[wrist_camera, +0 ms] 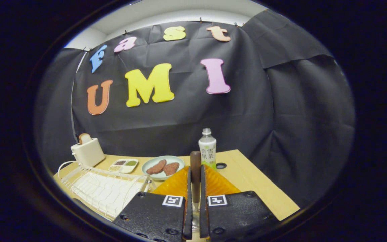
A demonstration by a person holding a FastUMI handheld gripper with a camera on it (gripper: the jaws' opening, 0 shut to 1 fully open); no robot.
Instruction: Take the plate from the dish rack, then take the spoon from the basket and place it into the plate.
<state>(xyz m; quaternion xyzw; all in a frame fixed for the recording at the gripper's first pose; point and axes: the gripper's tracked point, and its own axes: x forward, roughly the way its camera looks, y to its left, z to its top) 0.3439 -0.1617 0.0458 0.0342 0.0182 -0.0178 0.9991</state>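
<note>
My gripper (196, 172) is shut on a spoon (195, 161) with a brown wooden handle. The handle stands upright between the fingers and its rounded end pokes above them. Below the handle, the thin metal shaft runs down between the two fingers. An orange ribbed plate (217, 184) lies on the wooden table just beyond and under the fingers, showing on both sides of them. The white wire dish rack (96, 188) sits to the left of the fingers with nothing standing in it.
A pale plate with two brown patties (163, 167) lies behind the orange plate. A bottle (207, 148) stands beyond the fingers. A divided sauce dish (123, 165) and a white toaster (87, 151) are at the back left. The table's edge (267, 188) runs along the right.
</note>
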